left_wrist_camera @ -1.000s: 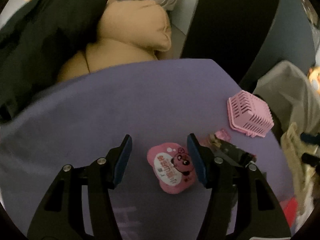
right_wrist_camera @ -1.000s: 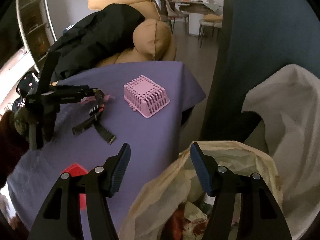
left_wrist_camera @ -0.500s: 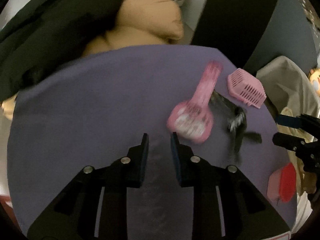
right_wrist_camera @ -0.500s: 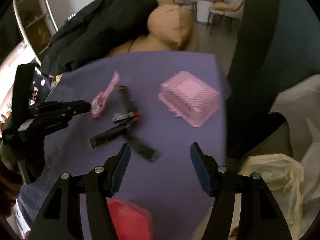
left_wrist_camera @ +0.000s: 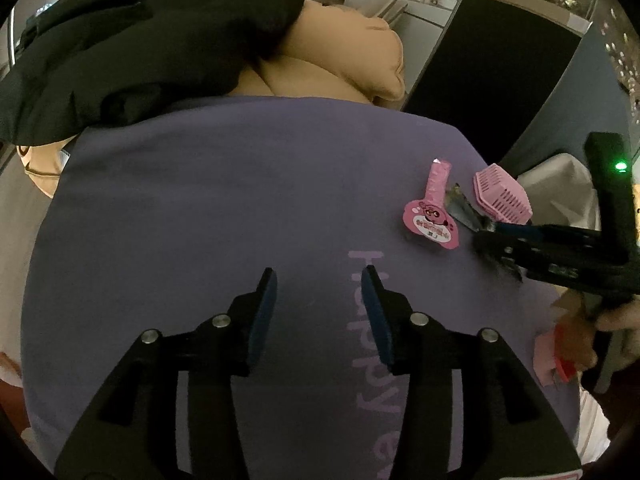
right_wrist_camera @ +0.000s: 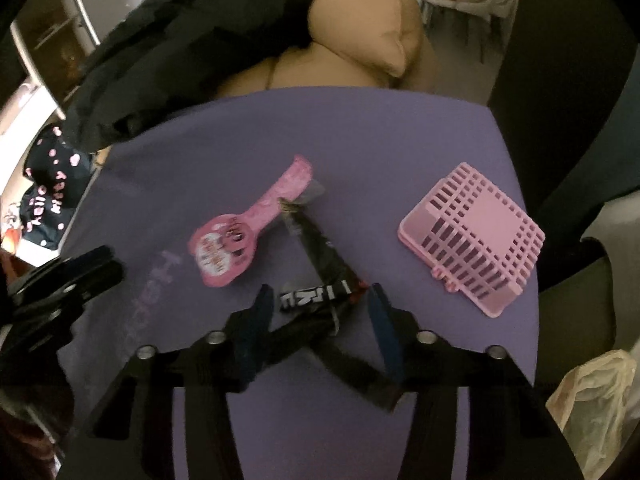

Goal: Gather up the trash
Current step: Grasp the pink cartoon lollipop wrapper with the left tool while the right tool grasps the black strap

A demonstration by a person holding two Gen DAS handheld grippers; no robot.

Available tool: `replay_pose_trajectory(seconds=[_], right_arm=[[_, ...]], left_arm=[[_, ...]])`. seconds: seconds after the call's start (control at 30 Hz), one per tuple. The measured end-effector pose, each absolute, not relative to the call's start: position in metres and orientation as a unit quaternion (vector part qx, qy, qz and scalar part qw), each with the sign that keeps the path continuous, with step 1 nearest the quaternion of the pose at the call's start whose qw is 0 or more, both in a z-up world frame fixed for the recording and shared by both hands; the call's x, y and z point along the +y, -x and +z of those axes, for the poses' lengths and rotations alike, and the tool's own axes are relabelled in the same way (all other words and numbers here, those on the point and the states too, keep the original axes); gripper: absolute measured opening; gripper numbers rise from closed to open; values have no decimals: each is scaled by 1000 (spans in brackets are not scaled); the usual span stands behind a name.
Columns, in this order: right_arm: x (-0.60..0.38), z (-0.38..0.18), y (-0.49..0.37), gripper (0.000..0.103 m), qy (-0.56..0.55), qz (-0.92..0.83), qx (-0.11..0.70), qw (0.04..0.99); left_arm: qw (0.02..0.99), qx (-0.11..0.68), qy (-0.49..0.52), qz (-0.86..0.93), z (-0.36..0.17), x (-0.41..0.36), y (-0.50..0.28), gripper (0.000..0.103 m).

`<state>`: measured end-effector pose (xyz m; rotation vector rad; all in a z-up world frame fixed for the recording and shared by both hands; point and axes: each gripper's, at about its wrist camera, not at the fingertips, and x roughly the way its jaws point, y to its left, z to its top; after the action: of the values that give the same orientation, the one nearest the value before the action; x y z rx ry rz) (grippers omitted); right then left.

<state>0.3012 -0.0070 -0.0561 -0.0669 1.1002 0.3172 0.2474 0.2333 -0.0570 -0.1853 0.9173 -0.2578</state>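
My right gripper [right_wrist_camera: 318, 300] has swung away from the trash bag [right_wrist_camera: 592, 384] and out over the purple cloth [right_wrist_camera: 280, 140], and its jaws have just been closing: they now straddle the black wrapper [right_wrist_camera: 320, 258], but I can't see the pads pressing on it yet, so I judge the grab unfinished. My left gripper [left_wrist_camera: 318, 284] has let the pink pouch [left_wrist_camera: 430, 220] go and slid off to the side; its jaws have just been opening again and stand half spread over bare cloth with nothing between them.

Just past the black wrapper's far end lies that pink pouch, flat, touching or overlapping the wrapper's tip. To the right, well apart, sits the upturned pink basket [right_wrist_camera: 474, 240]. Beyond the cloth are tan cushions [right_wrist_camera: 360, 40] and a black jacket [right_wrist_camera: 180, 40].

So both pieces of trash are still on the cloth; the bag waits at my right edge.
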Motion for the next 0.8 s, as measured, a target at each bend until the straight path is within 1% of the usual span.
replay_pose_trajectory(seconds=[0.17,0.37,0.57,0.8], right_arm=[[-17,-45,-292,31,32,172,501,848],[-47,-13,-280,31,20,166,460,872],[-72,8,-274,31,5,167,433,886],[-94,15,-266,31,-9,166,412,896]], left_arm=[[889,426,90,-139,-51,231,-245,48],[889,414,84,-174,-44,210,-248,52],[889,408,77,-193,-40,177,-272,56],[881,444,14,-161,-58,140,-297,57]])
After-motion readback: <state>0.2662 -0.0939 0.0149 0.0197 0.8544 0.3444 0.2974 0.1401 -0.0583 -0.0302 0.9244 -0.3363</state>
